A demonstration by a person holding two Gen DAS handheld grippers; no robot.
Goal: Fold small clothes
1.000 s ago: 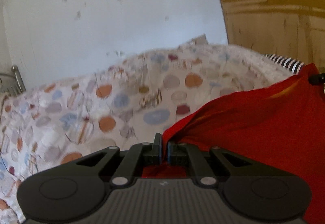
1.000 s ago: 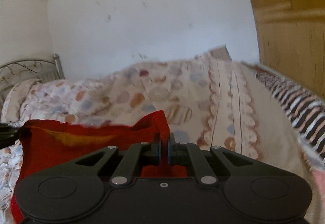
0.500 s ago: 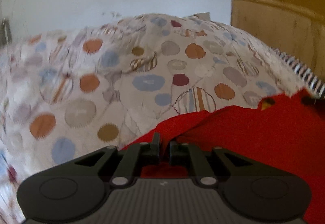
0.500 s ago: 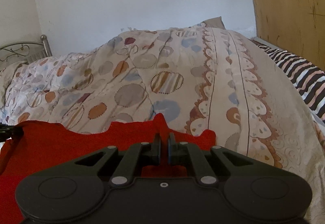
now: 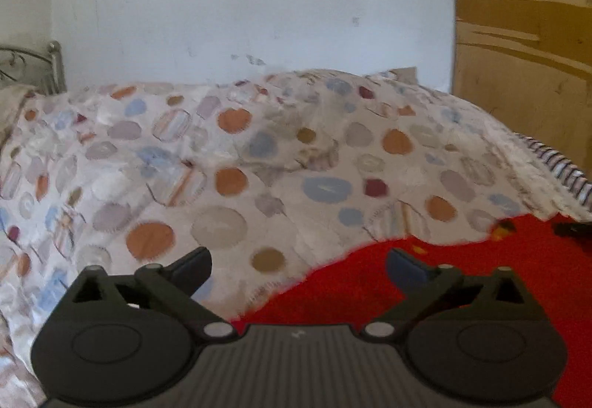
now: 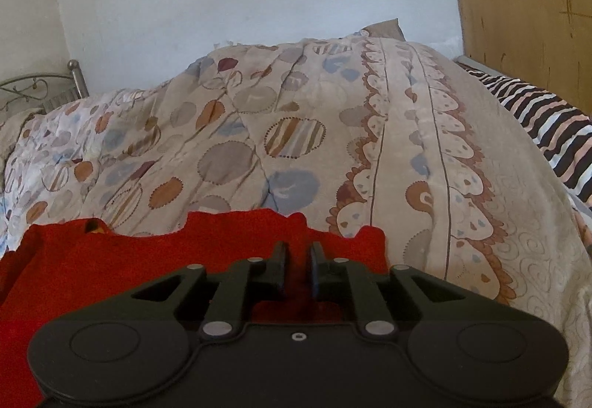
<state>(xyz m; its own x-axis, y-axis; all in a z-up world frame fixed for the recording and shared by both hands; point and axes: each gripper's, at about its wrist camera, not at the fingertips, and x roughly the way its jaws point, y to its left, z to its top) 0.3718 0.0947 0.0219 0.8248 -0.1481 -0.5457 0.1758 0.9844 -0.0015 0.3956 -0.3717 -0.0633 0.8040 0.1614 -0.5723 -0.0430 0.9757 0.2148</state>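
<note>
A small red garment (image 5: pixel 481 278) lies spread flat on the patterned bedspread (image 5: pixel 229 186). My left gripper (image 5: pixel 299 265) is wide open, its jaws far apart over the garment's left edge, holding nothing. In the right wrist view the red garment (image 6: pixel 129 260) lies under and left of my right gripper (image 6: pixel 298 254). Its jaws stand a small gap apart with red cloth showing between and below them. The garment's near part is hidden by both gripper bodies.
The bedspread (image 6: pixel 296 149) with coloured dots covers the bed. A striped pillow or cloth (image 6: pixel 547 134) lies at the right. A metal bed frame (image 6: pixel 40 89) stands at the far left, a white wall behind, a wooden panel (image 6: pixel 525 0) at the right.
Both grippers lowered the lifted red garment onto the bed. My left gripper opened wide and let go. My right gripper's jaws parted slightly.
</note>
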